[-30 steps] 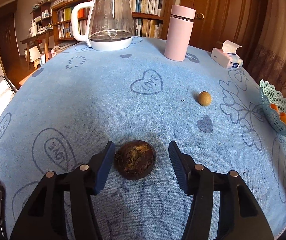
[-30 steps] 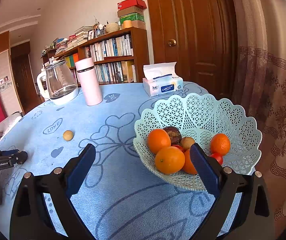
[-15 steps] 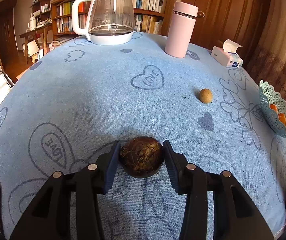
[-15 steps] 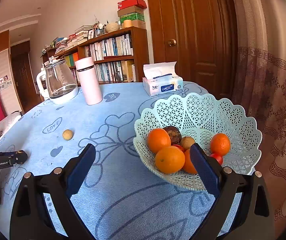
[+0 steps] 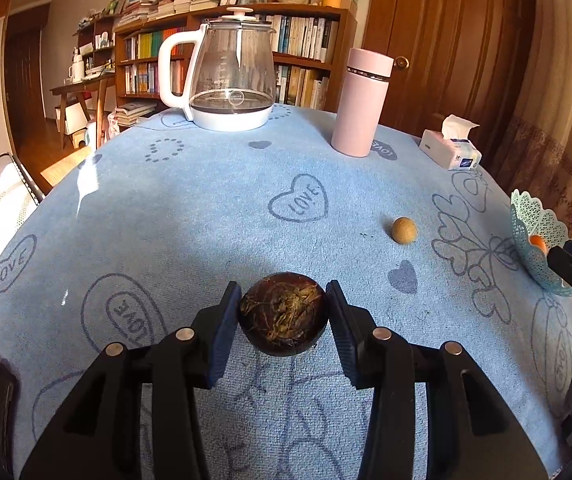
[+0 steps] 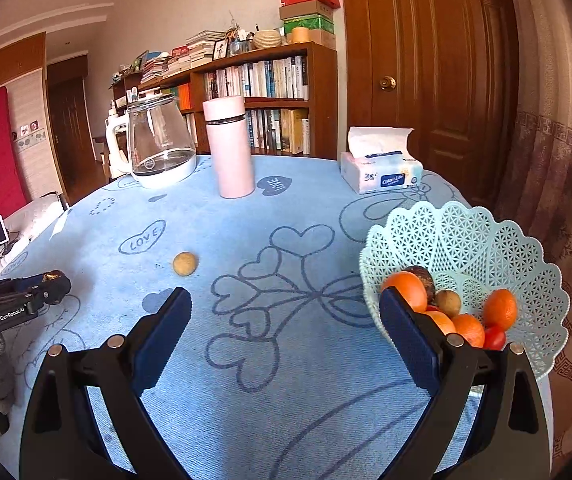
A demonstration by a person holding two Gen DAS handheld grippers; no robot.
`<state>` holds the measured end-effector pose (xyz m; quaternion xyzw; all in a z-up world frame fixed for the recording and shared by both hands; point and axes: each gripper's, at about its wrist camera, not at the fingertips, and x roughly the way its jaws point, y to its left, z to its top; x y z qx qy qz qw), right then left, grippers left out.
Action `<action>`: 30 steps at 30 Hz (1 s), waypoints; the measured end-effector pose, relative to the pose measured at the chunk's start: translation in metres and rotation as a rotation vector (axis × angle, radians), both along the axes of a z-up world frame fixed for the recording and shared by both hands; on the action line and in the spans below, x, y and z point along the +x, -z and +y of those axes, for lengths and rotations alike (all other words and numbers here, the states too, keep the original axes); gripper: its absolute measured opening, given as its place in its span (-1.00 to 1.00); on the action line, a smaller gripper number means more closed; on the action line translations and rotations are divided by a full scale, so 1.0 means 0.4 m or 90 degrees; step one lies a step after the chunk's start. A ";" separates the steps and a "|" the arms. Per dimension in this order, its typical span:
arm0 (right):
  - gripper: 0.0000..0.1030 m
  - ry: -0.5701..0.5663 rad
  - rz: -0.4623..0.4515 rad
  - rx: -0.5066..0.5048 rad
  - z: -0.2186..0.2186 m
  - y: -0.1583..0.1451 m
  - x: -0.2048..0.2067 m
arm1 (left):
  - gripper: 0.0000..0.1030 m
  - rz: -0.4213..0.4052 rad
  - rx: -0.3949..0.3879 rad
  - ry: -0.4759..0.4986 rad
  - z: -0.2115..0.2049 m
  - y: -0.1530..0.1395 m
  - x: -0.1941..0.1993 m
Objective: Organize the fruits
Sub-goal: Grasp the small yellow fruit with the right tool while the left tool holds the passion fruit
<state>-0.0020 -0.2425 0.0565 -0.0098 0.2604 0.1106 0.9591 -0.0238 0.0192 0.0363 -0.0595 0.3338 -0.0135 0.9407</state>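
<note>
My left gripper is shut on a dark brown round fruit with dry fibres on top, both blue pads pressing its sides just above the blue cloth. A small tan fruit lies on the cloth further right; the right wrist view shows the same tan fruit ahead and left. My right gripper is open over the cloth with nothing between its fingers. To its right stands a pale green lattice basket holding several oranges and small fruits. The left gripper shows at the far left there.
A glass kettle, a pink flask and a tissue box stand at the back of the round table. The basket sits at the right edge. Behind are bookshelves and a wooden door.
The left gripper's jaws closed onto the dark fruit, which now sits slightly lifted between them. The right gripper swung left, so the basket moved to the right of its view.
</note>
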 end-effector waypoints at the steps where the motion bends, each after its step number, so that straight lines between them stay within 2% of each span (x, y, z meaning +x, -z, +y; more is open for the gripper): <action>1: 0.86 -0.009 0.006 0.000 0.018 0.000 0.013 | -0.14 -0.005 0.000 0.000 -0.001 -0.003 -0.002; 3: 0.84 -0.027 0.020 0.003 0.058 -0.001 0.040 | -0.14 -0.012 0.004 -0.005 -0.003 -0.009 -0.003; 6: 0.69 -0.056 0.043 0.014 0.113 -0.003 0.083 | -0.14 -0.018 0.030 -0.030 -0.005 -0.011 0.001; 9: 0.52 -0.078 0.062 0.003 0.174 0.005 0.122 | -0.14 -0.019 0.016 -0.038 0.009 -0.013 0.002; 13: 0.20 -0.109 0.098 -0.007 0.241 0.035 0.174 | -0.14 -0.018 0.005 -0.045 0.021 -0.012 0.003; 15: 0.12 -0.113 0.117 -0.010 0.264 0.050 0.200 | -0.14 -0.013 0.001 -0.047 0.023 -0.008 0.005; 20: -0.17 -0.098 0.165 -0.028 0.293 0.082 0.255 | -0.14 -0.006 0.007 -0.053 0.025 -0.002 0.009; 25: -0.23 -0.091 0.190 -0.026 0.301 0.107 0.287 | -0.14 0.000 -0.001 -0.052 0.028 0.002 0.014; 30: -0.44 -0.088 0.201 -0.033 0.309 0.121 0.298 | -0.14 0.004 -0.002 -0.050 0.026 0.004 0.017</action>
